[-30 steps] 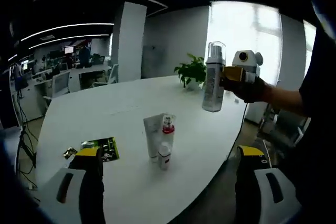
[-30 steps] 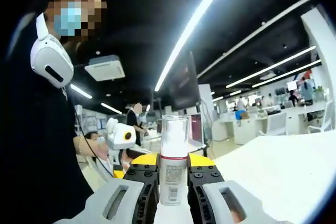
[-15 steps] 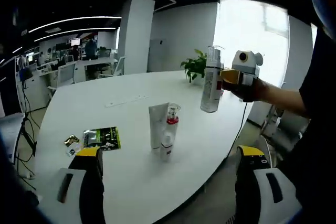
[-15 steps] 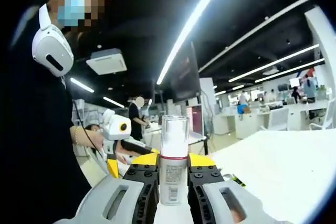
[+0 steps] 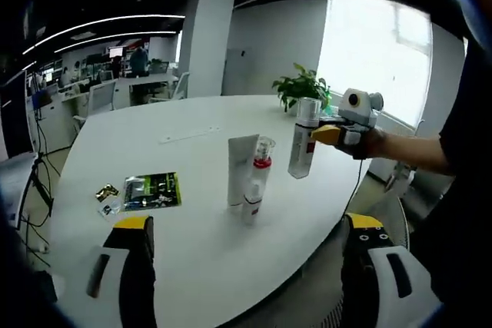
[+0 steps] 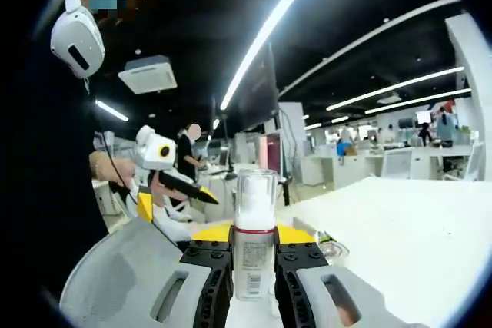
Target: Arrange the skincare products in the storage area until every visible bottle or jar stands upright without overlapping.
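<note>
On the white table [image 5: 184, 251] a white tube [image 5: 241, 170], a clear bottle with a red collar [image 5: 261, 170] and a small white bottle [image 5: 250, 207] stand upright, close together. Just right of them a tall pump bottle with a clear cap [image 5: 302, 142] hangs upright a little above the table, with my right gripper [image 5: 329, 134] shut on it. The right gripper view has the same bottle [image 6: 254, 245] clamped between my right gripper [image 6: 254, 260] jaws. My left gripper [image 5: 247, 224] stands wide open near the table's front edge, holding nothing; it also appears as the left gripper [image 6: 173, 182] beside a hand.
A green leaflet [image 5: 151, 190] and small packets [image 5: 106, 193] lie at the left of the table. A potted plant [image 5: 304, 87] stands at the far edge. A grey chair back [image 6: 123, 274] is near the table [image 6: 400, 224]. Office desks fill the background.
My right gripper has brought the pump bottle down and closer to the standing group. The left view has shifted a little; the left jaws stay open.
</note>
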`<state>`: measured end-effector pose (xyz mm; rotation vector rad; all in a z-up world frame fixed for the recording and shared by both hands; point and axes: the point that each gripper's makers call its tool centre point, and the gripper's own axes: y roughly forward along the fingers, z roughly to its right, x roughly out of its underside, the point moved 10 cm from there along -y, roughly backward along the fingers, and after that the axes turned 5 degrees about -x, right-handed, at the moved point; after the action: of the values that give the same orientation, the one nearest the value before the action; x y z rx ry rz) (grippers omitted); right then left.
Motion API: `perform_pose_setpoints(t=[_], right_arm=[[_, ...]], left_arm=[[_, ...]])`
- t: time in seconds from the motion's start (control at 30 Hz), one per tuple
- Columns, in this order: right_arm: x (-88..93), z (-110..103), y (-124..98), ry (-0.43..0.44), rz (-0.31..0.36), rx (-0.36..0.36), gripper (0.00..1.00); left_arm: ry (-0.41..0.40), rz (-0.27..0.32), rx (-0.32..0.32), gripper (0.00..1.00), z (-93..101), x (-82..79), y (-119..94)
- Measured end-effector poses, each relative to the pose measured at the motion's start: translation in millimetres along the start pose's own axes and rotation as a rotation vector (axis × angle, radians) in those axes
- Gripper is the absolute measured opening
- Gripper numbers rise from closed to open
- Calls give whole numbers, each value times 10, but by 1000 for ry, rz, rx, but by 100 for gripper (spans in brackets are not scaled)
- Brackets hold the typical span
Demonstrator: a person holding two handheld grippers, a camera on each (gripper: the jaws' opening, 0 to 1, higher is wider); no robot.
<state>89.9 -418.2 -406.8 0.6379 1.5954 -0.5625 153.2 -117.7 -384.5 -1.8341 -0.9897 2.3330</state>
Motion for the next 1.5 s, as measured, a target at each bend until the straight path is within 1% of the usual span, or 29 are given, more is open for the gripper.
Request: perform_pose_setpoints(t=[0.07, 0.17, 0.3, 0.47, 0.53, 0.6, 0.67, 0.7, 0.77, 0.87, 0.93, 1.03, 1.13, 1.27, 1.3, 1.4, 1.5], right_arm=[[91, 26, 13, -18, -5, 6, 11], [194, 48, 54, -17, -6, 5, 11], [290, 56, 109, -36, -31, -20, 11], [393, 108, 123, -46, -38, -36, 11], [462, 138, 120, -64, -44, -48, 11], [532, 161, 122, -77, -58, -54, 11], [646, 181, 122, -104, -98, -65, 11], [718, 194, 121, -104, -114, -62, 11], [813, 204, 110, -90, -114, -62, 11], [920, 210, 105, -82, -135, -47, 11], [965, 209, 113, -75, -137, -45, 11], [1042, 215, 140, -80, -156, -38, 11], [1088, 237, 155, -80, -156, -31, 11], [1127, 258, 157, -85, -161, -27, 11], [1128, 257, 154, -79, -151, -34, 11], [1125, 252, 149, -87, -150, -35, 11], [1129, 245, 125, -77, -146, -33, 11]], left_arm=[[8, -20, 3, 94, -15, 40, 38], [0, -23, 3, 93, -52, 52, 94], [-14, -15, 11, 92, -104, 80, 210], [-25, 16, 17, 91, -75, 102, 292], [-32, 23, 15, 91, -70, 130, 315], [-34, 22, 10, 91, -85, 182, 333], [-38, 9, 0, 90, -105, 239, 351], [-44, 4, -4, 90, -119, 266, 356], [-50, 7, -8, 89, -133, 280, 357], [-58, 9, -13, 89, -117, 283, 367], [-54, 1, -15, 89, -116, 297, 381], [-48, -10, -18, 89, -126, 299, 389], [-43, -16, -22, 89, -132, 297, 395], [-36, -25, -25, 89, -140, 301, 390], [-35, -28, -25, 89, -148, 305, 388], [-35, -30, -26, 89, -150, 313, 383], [-31, -38, -23, 88, -144, 322, 381]])
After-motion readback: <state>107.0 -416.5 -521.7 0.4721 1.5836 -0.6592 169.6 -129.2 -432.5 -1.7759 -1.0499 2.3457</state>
